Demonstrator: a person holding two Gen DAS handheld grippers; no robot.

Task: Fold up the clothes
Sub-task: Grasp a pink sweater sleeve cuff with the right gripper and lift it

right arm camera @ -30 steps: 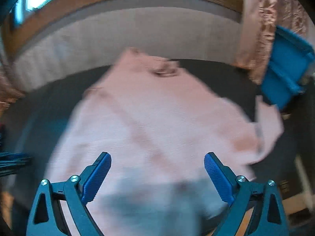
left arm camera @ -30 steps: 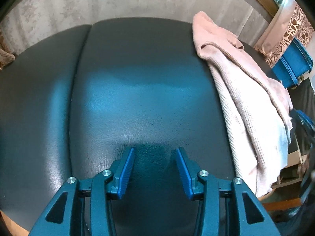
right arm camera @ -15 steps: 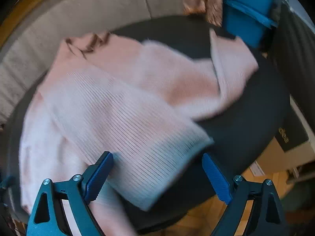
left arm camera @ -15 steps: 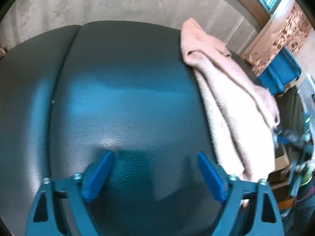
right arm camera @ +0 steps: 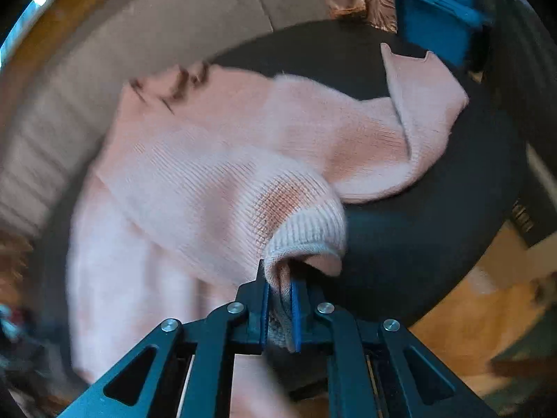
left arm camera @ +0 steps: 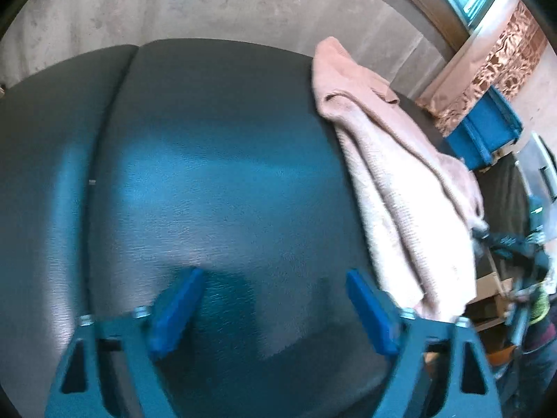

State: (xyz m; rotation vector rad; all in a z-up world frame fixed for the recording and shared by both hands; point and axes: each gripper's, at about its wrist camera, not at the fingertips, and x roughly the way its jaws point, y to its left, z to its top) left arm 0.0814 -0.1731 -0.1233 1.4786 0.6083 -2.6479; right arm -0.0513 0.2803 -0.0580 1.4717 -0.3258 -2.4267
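A pale pink knit sweater (right arm camera: 209, 160) lies spread on a dark padded table (right arm camera: 400, 244). My right gripper (right arm camera: 280, 299) is shut on the ribbed cuff of a sleeve (right arm camera: 306, 230) near the table's front edge. In the left wrist view the sweater (left arm camera: 393, 181) lies along the right side of the table (left arm camera: 216, 174). My left gripper (left arm camera: 275, 306) is open and empty over bare table surface, left of the sweater. The other sleeve (right arm camera: 421, 111) lies folded at the far right.
A blue plastic bin (left arm camera: 487, 129) stands past the table's far right end, also in the right wrist view (right arm camera: 435, 10). A patterned curtain (left arm camera: 487, 66) hangs by the wall. The table edge drops to a wooden floor (right arm camera: 470, 306).
My right gripper has closed on the sweater's sleeve cuff. My left gripper opened wider a second ago and has drifted slightly toward the sweater.
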